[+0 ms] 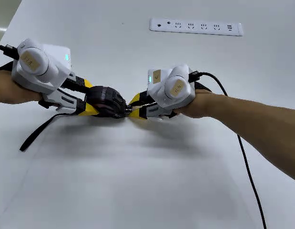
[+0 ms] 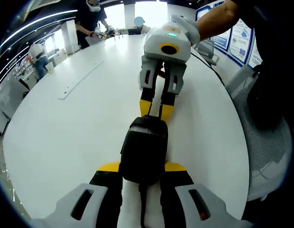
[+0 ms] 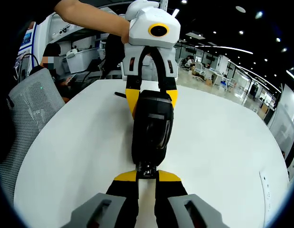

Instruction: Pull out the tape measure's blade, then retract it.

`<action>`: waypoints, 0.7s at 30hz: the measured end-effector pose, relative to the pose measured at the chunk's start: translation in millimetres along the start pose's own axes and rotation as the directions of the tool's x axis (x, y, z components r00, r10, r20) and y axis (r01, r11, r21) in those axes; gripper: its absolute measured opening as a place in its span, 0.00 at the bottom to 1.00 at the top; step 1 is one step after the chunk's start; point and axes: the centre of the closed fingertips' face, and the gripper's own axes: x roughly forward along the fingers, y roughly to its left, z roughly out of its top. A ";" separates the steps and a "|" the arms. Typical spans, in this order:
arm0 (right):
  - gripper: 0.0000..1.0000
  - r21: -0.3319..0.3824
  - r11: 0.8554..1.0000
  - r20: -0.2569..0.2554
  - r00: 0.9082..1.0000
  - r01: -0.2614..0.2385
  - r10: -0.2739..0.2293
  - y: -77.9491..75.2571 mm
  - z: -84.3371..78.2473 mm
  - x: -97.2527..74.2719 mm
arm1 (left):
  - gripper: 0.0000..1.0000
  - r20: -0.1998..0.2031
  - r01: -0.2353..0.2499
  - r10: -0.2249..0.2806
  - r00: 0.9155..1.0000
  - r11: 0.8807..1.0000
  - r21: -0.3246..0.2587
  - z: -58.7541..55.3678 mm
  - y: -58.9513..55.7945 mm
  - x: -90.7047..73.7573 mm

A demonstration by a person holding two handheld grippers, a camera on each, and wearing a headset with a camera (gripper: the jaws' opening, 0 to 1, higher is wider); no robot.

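Spreading under everything, a broad white tabletop [image 1: 137,191] is seen, with a long white power strip [image 1: 196,26] laid near its far edge. Over it, the left gripper [image 1: 90,98] is clamped by its yellow-tipped jaws across the sides of a chunky black plastic tape measure [image 1: 105,101], from whose rear a thin black wrist strap [image 1: 40,131] is trailed onto the table. Facing it nose to nose, the right gripper [image 1: 134,107] is pinched together on the small dark blade tab [image 3: 147,167] at the case's mouth, with hardly any blade drawn out. The case's long axis is lined up with both grippers, so a straight pull away from the left gripper, toward the person's right, is judged to be needed.
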 end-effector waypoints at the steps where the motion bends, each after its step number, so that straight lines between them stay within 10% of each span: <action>1: 0.08 0.000 1.000 -0.002 1.000 -0.001 0.001 0.0 -1.3 -1.3 | 0.25 0.000 0.000 0.000 1.000 1.000 0.000 -0.3 -0.9 -0.3; 21: 0.08 0.007 1.000 -0.023 1.000 -0.002 0.002 1.8 -12.7 -13.8 | 0.25 -0.002 0.001 -0.001 1.000 1.000 -0.007 0.2 -1.7 -0.3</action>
